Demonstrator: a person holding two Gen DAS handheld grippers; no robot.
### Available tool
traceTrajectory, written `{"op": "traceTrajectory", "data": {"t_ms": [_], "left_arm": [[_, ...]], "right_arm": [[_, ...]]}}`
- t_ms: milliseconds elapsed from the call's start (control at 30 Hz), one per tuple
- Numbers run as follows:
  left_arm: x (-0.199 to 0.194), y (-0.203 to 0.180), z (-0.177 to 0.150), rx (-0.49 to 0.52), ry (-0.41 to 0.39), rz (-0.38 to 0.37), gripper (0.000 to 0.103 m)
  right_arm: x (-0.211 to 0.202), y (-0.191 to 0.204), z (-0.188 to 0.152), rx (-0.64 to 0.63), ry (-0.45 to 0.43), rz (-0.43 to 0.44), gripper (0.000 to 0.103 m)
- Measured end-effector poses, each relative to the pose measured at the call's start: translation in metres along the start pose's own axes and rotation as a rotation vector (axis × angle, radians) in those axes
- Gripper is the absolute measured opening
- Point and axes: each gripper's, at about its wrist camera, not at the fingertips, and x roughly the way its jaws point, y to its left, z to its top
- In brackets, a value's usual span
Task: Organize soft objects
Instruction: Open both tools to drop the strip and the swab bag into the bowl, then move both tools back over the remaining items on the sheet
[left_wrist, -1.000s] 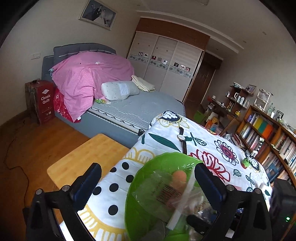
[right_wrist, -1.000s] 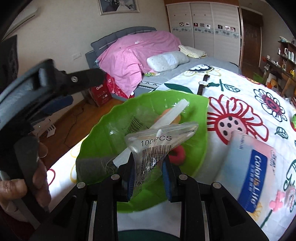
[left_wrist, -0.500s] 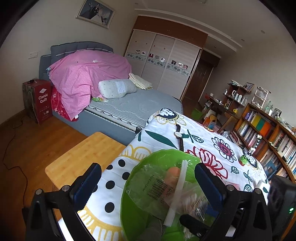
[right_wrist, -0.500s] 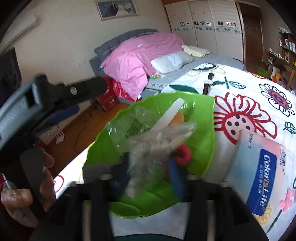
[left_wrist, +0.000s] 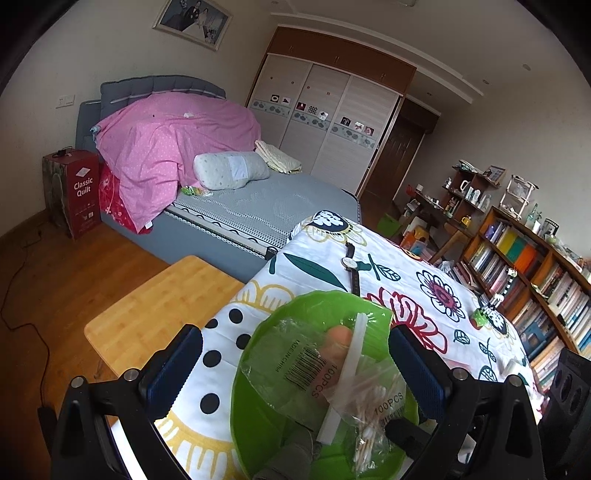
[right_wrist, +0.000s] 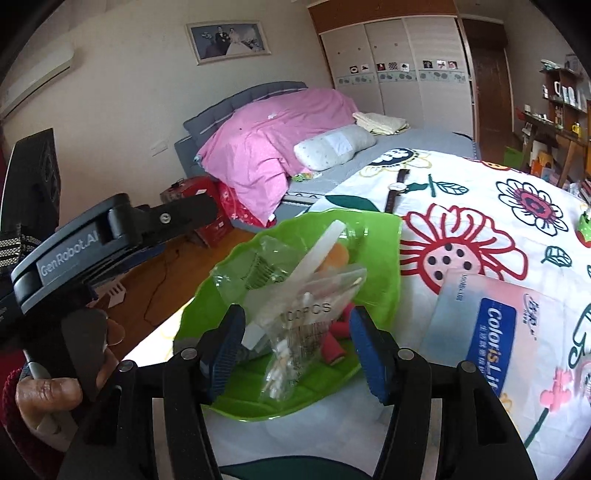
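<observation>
Right wrist view: a clear plastic bag of cotton swabs printed "100PCS" lies in the green leaf-shaped plastic bowl on the flower-printed tablecloth, between the right gripper's spread jaws, untouched. Left gripper is spread wide above the same bowl. A pink-and-blue tissue pack lies just beside the bowl; a brown-strapped wristwatch lies beyond.

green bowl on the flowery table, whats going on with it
A person works two handheld grippers over the green bowl. The right gripper is open, its jaws on either side of a clear bag of cotton swabs lying in the bowl with other small items. The left gripper is open too, holding nothing.
</observation>
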Motion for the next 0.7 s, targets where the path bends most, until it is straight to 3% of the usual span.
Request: {"op": "traceTrajectory", "data": {"t_ms": [333,700], "left_arm": [[0.001,-0.006,-0.005,0.008,0.006,-0.007,0.103],[0.004,-0.044,-0.016,0.09,0.045,-0.059,0.103]], "right_arm": [[-0.02,-0.021,0.008,0.053,-0.089,-0.068,0.061],[-0.05,-0.066,0.002,0.184,-0.17,-0.152,0.064]]}}
